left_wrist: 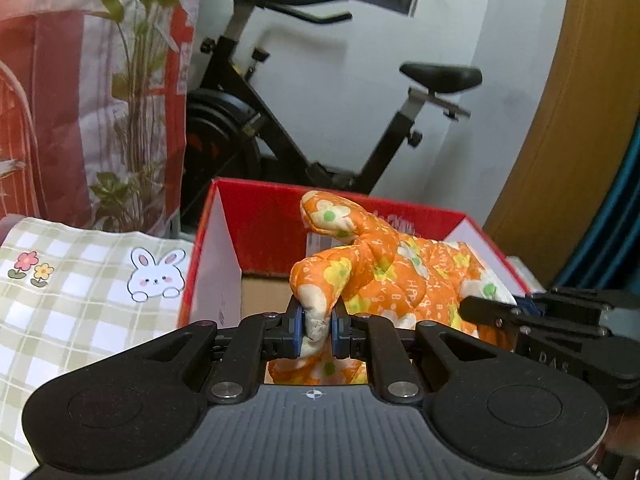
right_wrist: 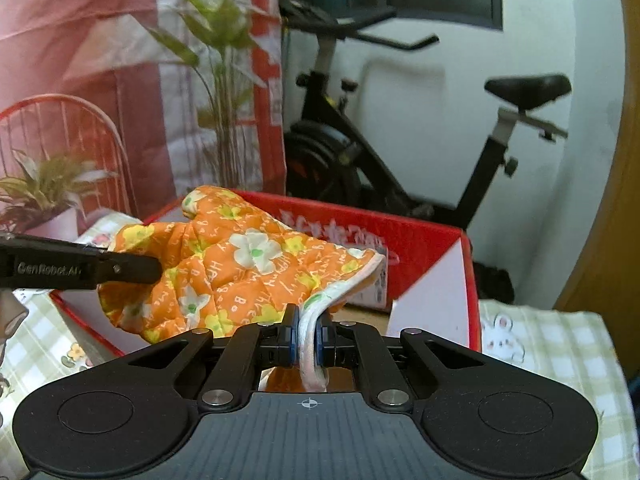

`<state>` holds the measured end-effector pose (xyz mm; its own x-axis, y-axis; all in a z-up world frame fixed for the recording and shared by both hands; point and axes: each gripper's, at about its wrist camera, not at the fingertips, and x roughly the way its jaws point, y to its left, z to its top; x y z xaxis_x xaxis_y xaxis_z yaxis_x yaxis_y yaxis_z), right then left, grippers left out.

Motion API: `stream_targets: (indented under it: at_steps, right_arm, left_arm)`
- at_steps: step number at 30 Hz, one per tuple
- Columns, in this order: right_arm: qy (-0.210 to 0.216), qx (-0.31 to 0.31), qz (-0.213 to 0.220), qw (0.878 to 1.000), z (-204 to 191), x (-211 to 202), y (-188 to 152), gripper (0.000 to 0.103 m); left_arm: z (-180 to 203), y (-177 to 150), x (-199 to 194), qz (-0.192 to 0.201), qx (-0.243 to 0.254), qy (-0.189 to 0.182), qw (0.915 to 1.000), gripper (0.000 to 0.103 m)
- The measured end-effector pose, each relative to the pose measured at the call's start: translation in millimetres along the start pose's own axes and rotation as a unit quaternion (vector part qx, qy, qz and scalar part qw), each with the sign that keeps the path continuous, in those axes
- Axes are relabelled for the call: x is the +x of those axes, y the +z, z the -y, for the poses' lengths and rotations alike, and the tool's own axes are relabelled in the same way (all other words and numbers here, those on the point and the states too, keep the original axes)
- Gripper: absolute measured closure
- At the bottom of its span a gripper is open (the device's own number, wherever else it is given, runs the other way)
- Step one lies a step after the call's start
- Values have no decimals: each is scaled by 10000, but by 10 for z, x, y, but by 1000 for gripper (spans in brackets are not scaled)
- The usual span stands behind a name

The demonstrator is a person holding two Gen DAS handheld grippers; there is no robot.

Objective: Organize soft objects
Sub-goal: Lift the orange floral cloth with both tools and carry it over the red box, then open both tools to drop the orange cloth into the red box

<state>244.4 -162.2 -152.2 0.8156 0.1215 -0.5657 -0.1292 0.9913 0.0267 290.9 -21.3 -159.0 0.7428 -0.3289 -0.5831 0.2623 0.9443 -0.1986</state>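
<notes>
An orange oven mitt point(left_wrist: 384, 268) with white and yellow flowers hangs between both grippers over an open red cardboard box point(left_wrist: 264, 216). My left gripper point(left_wrist: 318, 330) is shut on the mitt's thumb end. My right gripper point(right_wrist: 307, 340) is shut on the mitt's point(right_wrist: 224, 268) white-trimmed cuff edge. Each gripper shows in the other's view: the right one at the right edge point(left_wrist: 500, 312), the left one at the left edge point(right_wrist: 120, 268). The box point(right_wrist: 424, 248) has white inner flaps and a brown floor, mostly hidden by the mitt.
The box rests on a green checked cloth point(left_wrist: 72, 304) with bunny and flower prints. Behind stand an exercise bike point(left_wrist: 320, 120), a red-and-white curtain with a leafy plant point(left_wrist: 132, 92), a potted plant point(right_wrist: 48, 196) and a wooden panel point(left_wrist: 568, 120) at right.
</notes>
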Motion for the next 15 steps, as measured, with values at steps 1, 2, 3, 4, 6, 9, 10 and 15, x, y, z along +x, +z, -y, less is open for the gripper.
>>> stream_targets:
  at_steps: [1,2,3,4,6,9,10,15]
  right_arm:
    - [-2,53,-51,10000,19,25,-15,95]
    - [2,119,-100,9999,35,51,-32,95]
    - [0,157,-127,9998,62,50,-49,95]
    - [-19,188,-149,9997,77,56,-61,95]
    - [-95,216,-200,9995,100,66,-78,94]
    - [-212,254,-282,9991,114,58,-114,87]
    - [-245,269,-288,9989,116,49,-120,84]
    - [-310,330,-169,9988,124,-75,-139,80]
  left_arm:
    - [7,-10,23,-41,51,-1,10000,88]
    - [13,-18,39,-72,97,3,9999,88]
    - [15,-23,45,-90,128,1,9999,88]
    - [17,-23,59,-106,147,-9,9998,88]
    - [19,-27,75,-140,180,-11,9997,85]
    - [11,-15,117,-220,277,58,9994,79]
    - [10,-20,109,-237,312,90,9992,77]
    - [-15,-26,-39,-154,386,231,9989,55]
